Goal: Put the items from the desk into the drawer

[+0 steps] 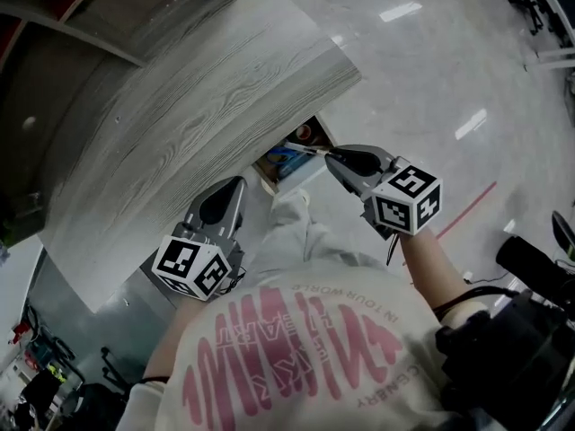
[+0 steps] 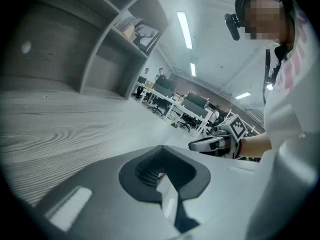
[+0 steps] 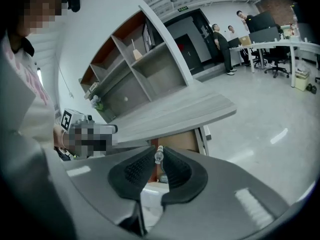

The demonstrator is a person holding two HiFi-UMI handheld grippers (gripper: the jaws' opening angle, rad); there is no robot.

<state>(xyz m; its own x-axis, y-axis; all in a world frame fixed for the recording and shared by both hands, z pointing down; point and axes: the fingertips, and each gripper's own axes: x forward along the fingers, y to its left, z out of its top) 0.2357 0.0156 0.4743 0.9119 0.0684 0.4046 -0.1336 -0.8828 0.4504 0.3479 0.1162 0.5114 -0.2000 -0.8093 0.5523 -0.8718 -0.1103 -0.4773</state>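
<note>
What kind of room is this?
Probably an open-plan office. Rows of white desks with black swivel chairs stretch back under long ceiling strip lights. Up close there's a grey wood-grain desk top with grey open shelves behind it.

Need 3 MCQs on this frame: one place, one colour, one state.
1. The open drawer sits:
A. beneath the wood-grain desk top
B. on top of it
C. far from it

2. That desk top is:
A. red
B. grey
C. black

3. The right hand-held gripper is:
A. open and empty
B. shut on a thin clear-tipped stick
C. out of view

Answers:
1. A, the drawer juts out under the desk edge.
2. B, pale grey grain shows.
3. B, both pads pinch the stick.
</note>
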